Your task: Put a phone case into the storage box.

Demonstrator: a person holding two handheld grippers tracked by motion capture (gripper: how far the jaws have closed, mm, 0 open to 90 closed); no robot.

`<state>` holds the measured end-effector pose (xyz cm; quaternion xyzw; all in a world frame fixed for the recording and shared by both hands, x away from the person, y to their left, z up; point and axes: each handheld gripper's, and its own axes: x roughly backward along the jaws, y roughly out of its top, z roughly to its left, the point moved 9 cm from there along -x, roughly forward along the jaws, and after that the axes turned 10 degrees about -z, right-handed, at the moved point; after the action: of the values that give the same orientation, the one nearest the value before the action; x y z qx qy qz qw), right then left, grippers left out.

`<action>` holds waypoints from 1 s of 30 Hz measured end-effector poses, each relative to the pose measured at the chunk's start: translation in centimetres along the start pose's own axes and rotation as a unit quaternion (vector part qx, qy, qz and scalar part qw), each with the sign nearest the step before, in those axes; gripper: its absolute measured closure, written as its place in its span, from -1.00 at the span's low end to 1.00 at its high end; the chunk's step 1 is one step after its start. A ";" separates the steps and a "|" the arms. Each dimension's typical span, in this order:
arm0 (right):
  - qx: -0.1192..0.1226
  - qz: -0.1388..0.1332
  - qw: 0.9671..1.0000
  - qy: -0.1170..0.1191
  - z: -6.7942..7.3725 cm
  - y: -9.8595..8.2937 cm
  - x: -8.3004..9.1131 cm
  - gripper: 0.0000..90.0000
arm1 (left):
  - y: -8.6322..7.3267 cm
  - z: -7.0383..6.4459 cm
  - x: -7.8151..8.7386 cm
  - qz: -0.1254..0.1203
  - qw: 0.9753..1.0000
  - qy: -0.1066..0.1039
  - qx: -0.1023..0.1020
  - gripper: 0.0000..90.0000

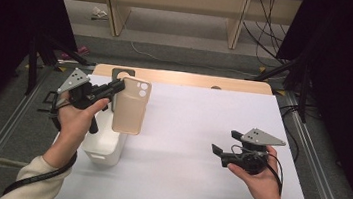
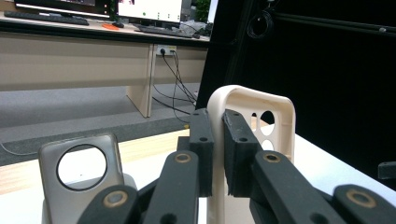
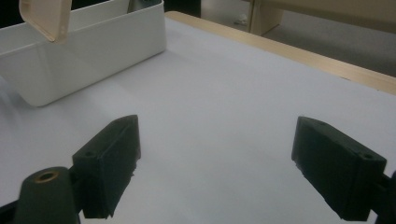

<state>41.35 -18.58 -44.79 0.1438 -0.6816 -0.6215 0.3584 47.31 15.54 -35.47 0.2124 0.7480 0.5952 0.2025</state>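
Observation:
A beige phone case [image 1: 131, 105] hangs upright above the white bin [image 1: 103, 146] at the table's left. My left gripper [image 1: 119, 85] is shut on the case's upper left edge. In the left gripper view both pads clamp the case's rim [image 2: 217, 154], and its camera holes [image 2: 267, 117] show past them. A grey phone case [image 2: 79, 168] with a round hole stands in the bin behind. My right gripper [image 1: 226, 142] is held open over the right part of the table with nothing between its pads [image 3: 109, 163]. In its view the beige case's corner [image 3: 46, 18] hangs over the bin [image 3: 93, 51].
A white sheet [image 1: 201, 127] covers the table, with a wooden strip [image 1: 182, 78] along the far edge. Black stands and cables flank both sides. Wooden desk legs [image 1: 236, 21] stand on the floor beyond.

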 end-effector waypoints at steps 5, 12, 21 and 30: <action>-0.002 -0.002 1.000 -0.002 -0.1 0.0 0.1 -0.64 | 0.2 0.3 0.1 -0.002 1.000 0.002 0.000 0.84; -0.005 -0.003 1.000 -0.004 -0.3 0.0 0.3 -0.64 | 0.5 0.8 0.2 -0.005 1.000 0.006 0.000 0.84; -0.009 -0.003 1.000 -0.004 -0.4 -0.1 0.3 -0.64 | 1.0 1.5 0.4 -0.010 1.000 0.011 0.001 0.84; -0.010 -0.003 1.000 -0.004 -0.4 -0.1 0.3 -0.64 | 1.6 2.5 0.7 -0.013 1.000 0.013 0.000 0.84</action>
<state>41.39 -19.09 -44.80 0.1397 -0.6762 -0.6304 0.3548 48.25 18.19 -34.50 0.1948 0.7535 0.5948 0.2010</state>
